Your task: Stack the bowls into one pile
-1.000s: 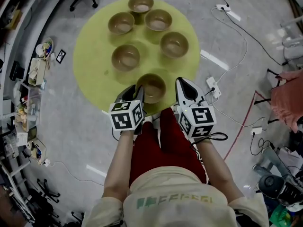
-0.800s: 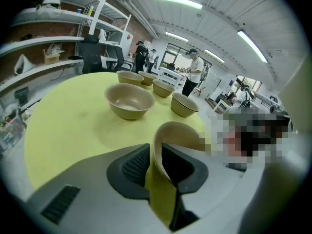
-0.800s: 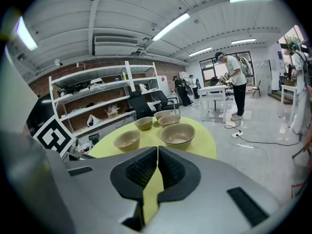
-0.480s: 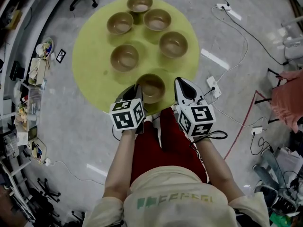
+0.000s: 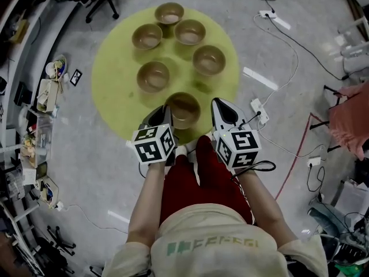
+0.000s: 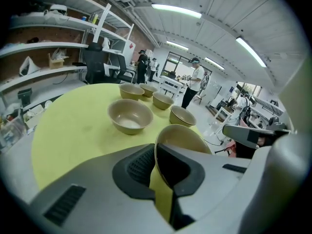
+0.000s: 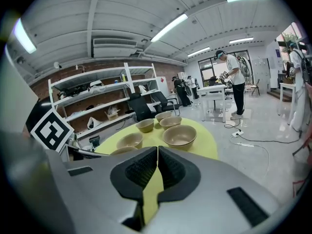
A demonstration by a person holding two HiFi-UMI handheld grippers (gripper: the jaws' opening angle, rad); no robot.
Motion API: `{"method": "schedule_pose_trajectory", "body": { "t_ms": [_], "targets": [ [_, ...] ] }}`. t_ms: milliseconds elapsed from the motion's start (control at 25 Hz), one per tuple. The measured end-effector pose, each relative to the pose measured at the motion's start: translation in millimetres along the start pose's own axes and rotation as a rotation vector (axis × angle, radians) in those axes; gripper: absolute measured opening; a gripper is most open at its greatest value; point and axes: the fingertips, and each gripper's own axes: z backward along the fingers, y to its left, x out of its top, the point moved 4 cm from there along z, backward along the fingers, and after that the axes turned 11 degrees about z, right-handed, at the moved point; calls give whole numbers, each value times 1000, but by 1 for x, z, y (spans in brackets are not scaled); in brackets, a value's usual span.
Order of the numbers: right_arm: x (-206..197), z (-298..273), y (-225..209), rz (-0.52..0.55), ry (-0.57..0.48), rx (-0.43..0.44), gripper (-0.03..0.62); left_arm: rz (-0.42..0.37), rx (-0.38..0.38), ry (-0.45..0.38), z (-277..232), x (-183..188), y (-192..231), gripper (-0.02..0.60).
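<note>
A: Where was the near bowl (image 5: 183, 107)?
B: At the table's (image 5: 115, 91) front edge, with the left gripper (image 5: 159, 116) pinched on its rim. The right gripper (image 7: 157, 152) was closed on nothing. Best lifted level, then centred over the next bowl (image 5: 153, 76).

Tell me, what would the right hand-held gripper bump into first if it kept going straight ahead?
Most likely the tan bowl just ahead on the yellow table, slightly right of where the right hand-held gripper points, though it may pass above it; depth is unclear.
</note>
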Motion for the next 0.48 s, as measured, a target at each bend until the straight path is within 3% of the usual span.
{"method": "schedule_pose_trajectory", "body": {
  "t_ms": [480],
  "targets": [
    [14,23,9,5,-58,-49,37,-77,-72,-103,21,44,-28,34]
  ]
}}
